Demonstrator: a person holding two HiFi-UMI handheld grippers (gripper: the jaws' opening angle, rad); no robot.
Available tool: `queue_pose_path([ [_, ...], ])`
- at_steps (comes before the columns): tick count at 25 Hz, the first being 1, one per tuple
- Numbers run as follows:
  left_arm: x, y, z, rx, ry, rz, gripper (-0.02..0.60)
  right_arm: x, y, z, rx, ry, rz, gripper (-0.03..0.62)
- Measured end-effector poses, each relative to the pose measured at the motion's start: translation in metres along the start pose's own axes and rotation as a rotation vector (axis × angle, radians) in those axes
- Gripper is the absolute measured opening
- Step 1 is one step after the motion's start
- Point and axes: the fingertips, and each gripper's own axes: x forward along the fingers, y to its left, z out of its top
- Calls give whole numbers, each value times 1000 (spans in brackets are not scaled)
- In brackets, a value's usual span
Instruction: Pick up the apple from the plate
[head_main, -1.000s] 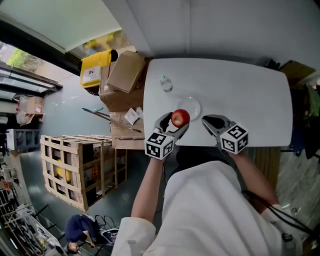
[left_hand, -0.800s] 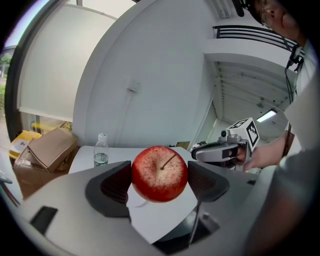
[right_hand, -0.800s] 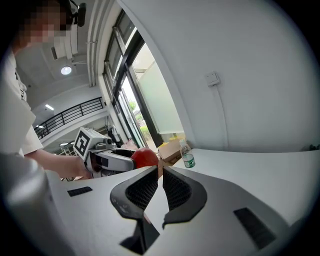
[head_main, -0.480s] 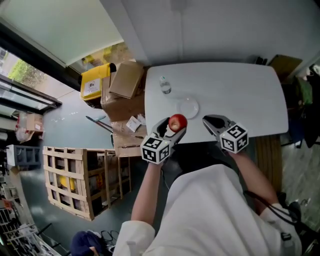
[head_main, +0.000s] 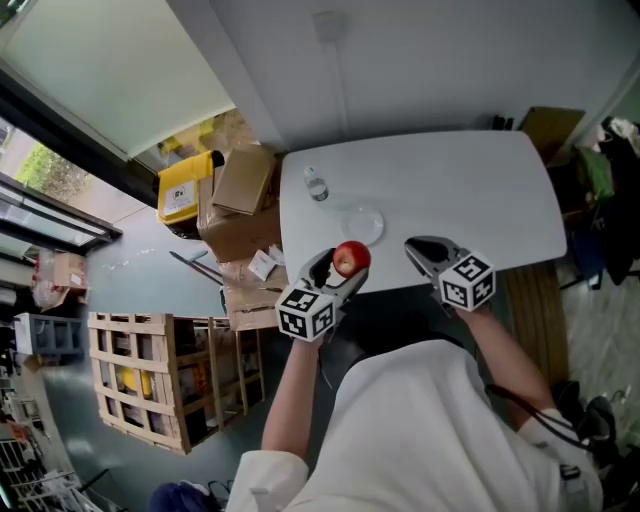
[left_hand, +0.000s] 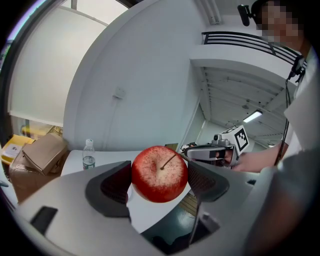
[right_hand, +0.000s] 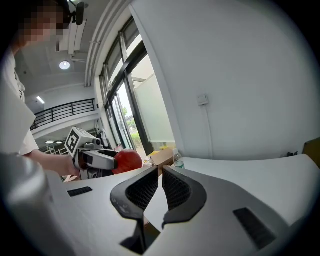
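Note:
My left gripper (head_main: 340, 266) is shut on the red apple (head_main: 351, 258) and holds it in the air over the table's near edge, clear of the plate (head_main: 360, 224). In the left gripper view the apple (left_hand: 160, 173) sits stem-forward between both dark pads. The clear plate lies bare on the white table (head_main: 450, 190), just beyond the apple. My right gripper (head_main: 420, 250) hovers over the near edge to the right, its jaws almost touching with nothing between them (right_hand: 160, 190). From the right gripper view the apple (right_hand: 127, 161) shows at the left in the other gripper.
A small water bottle (head_main: 315, 186) stands at the table's far left corner. Cardboard boxes (head_main: 240, 190) and a yellow bin (head_main: 185, 187) lie left of the table, a wooden crate (head_main: 150, 375) on the floor nearer me. A wall runs behind the table.
The left gripper has lifted the apple off the plate and drawn it back toward the table's near edge. The right gripper has hardly moved.

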Motion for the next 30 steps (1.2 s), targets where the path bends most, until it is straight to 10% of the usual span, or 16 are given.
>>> queue_pose_path([
  [30,27,-63,11,-87,-83,79,354,-43,-23,14,-32,-18,152,49],
])
